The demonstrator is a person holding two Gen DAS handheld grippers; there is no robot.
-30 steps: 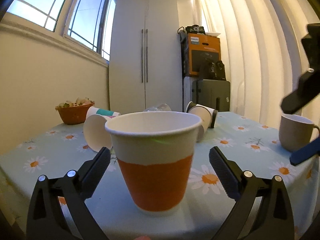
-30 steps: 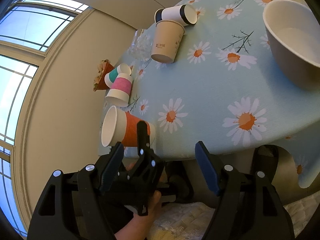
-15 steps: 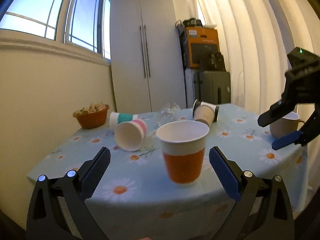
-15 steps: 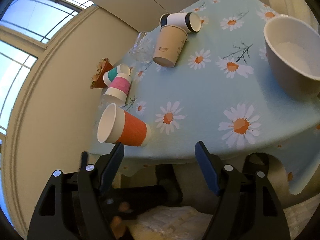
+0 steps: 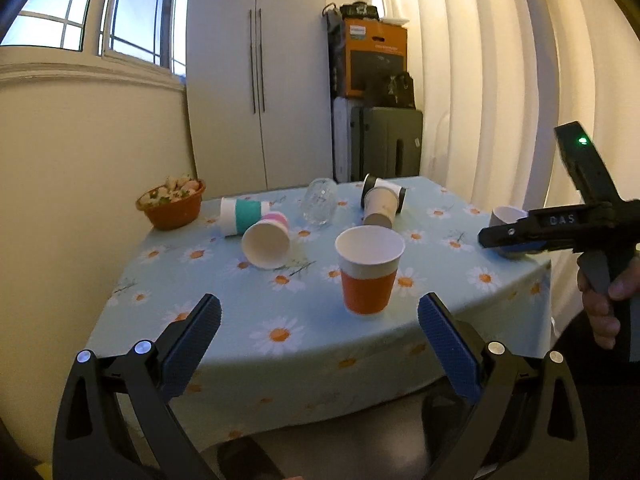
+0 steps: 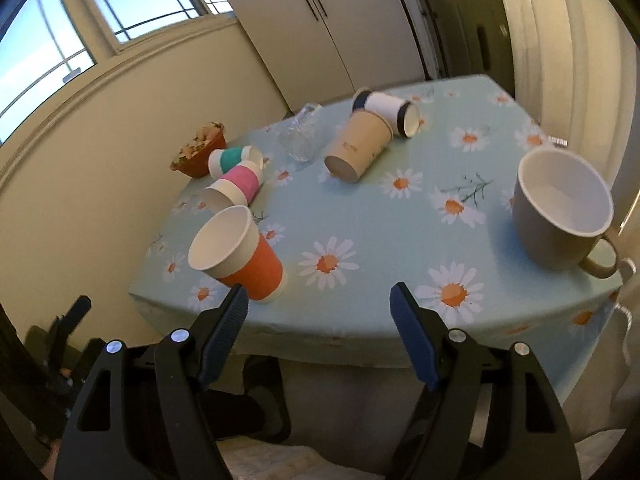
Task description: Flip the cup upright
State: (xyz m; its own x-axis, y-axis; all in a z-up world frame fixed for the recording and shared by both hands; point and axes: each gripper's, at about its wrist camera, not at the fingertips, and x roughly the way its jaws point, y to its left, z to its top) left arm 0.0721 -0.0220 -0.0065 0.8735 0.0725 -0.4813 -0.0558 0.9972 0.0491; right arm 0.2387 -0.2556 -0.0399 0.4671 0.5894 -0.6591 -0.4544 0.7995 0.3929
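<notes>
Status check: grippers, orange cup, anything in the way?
Left hand-held gripper and right hand-held gripper open, empty. Orange cup upright on table, untouched. Other paper cups lie tipped behind; nothing blocking.

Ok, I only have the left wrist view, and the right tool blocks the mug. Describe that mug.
Observer: The grey mug stands upright and looks empty, with its handle toward the near right corner of the table.
Operator: Give me the right tool's state.
Observer: The right tool is open and holds nothing.
Operator: Now the cup behind the beige one.
Observer: The black-banded white cup lies on its side, open mouth facing right, by the base of the beige cup.
</notes>
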